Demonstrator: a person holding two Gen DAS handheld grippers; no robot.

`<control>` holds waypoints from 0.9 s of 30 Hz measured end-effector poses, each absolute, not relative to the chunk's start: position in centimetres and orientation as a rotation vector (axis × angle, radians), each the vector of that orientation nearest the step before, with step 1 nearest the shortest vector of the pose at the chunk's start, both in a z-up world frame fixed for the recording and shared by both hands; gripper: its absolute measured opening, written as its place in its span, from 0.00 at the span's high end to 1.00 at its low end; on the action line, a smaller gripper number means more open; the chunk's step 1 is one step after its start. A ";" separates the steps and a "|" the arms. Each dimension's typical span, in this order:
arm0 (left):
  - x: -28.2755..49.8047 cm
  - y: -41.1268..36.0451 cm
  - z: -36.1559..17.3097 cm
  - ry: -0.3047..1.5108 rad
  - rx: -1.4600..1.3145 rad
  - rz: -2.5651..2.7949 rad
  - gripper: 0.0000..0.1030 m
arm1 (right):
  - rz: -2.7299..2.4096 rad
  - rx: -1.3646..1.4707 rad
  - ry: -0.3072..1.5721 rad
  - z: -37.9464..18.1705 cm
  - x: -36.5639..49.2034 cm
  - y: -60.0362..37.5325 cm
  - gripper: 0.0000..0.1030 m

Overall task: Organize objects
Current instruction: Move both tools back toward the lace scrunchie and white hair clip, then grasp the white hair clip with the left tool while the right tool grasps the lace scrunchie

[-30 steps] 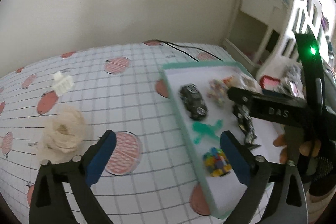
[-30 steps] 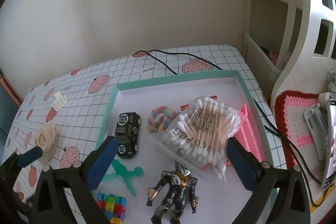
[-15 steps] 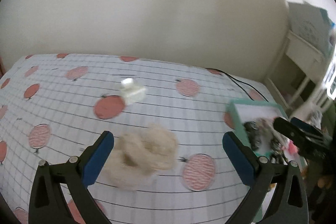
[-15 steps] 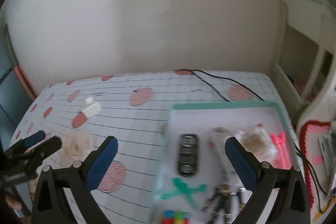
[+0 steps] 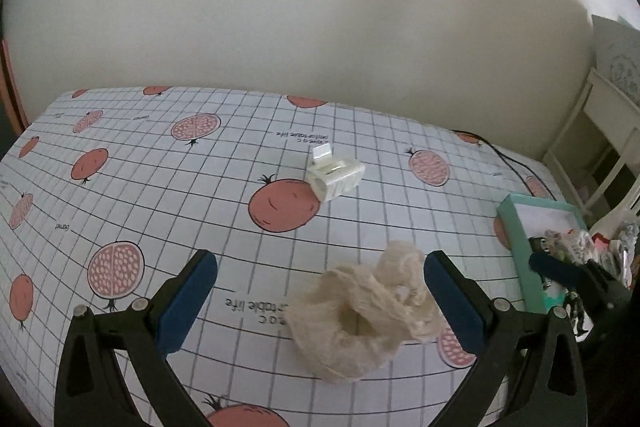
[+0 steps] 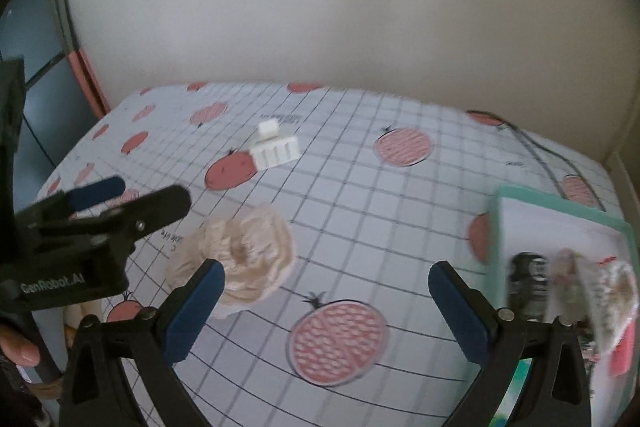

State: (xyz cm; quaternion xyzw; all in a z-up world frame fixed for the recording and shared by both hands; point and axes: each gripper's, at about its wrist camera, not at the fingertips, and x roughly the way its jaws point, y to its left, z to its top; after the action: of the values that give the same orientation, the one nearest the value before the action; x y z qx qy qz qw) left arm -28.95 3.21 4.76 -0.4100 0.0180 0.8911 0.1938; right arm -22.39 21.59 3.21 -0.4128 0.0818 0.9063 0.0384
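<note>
A cream fabric scrunchie (image 5: 362,315) lies on the pomegranate-print tablecloth, between the tips of my open left gripper (image 5: 320,291) and closer to its right finger. Beyond it sits a white hair claw clip (image 5: 335,174). In the right wrist view the scrunchie (image 6: 236,259) shows left of centre and the clip (image 6: 275,147) farther back. My right gripper (image 6: 322,301) hangs open over bare cloth with nothing between its fingers. The left gripper (image 6: 132,205) appears at that view's left edge. The teal-rimmed tray (image 5: 516,247) with a black toy car (image 6: 526,283) and other small items is at the right.
A black cable (image 6: 548,163) runs along the table's far right toward the wall. White shelving (image 5: 600,147) stands beyond the table's right side. A beige wall closes the back. A hand (image 6: 16,347) holds the left gripper at the lower left.
Both grippers swung left, away from the tray. The scrunchie now sits between the left gripper's fingers, and the tray has slid to the right edge of both views.
</note>
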 end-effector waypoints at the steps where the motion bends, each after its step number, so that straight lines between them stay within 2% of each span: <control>1: -29.3 3.1 4.6 0.042 -1.157 2.480 0.00 | 2.778 -1.280 0.250 2.8 -22.7 21.2 0.00; 15: -34.7 4.5 2.1 0.117 -1.242 2.417 0.00 | 2.757 -1.381 0.300 -0.6 -26.3 19.6 0.00; 27: -37.9 7.1 0.3 0.186 -1.282 2.391 0.00 | 2.723 -1.387 0.310 -1.4 -27.4 19.9 0.32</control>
State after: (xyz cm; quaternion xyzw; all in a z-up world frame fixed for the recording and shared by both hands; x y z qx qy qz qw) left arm -37.86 7.08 0.27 -0.4608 0.0670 0.8598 0.2097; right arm -27.39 19.86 -1.42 -0.4514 0.1008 0.8859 0.0348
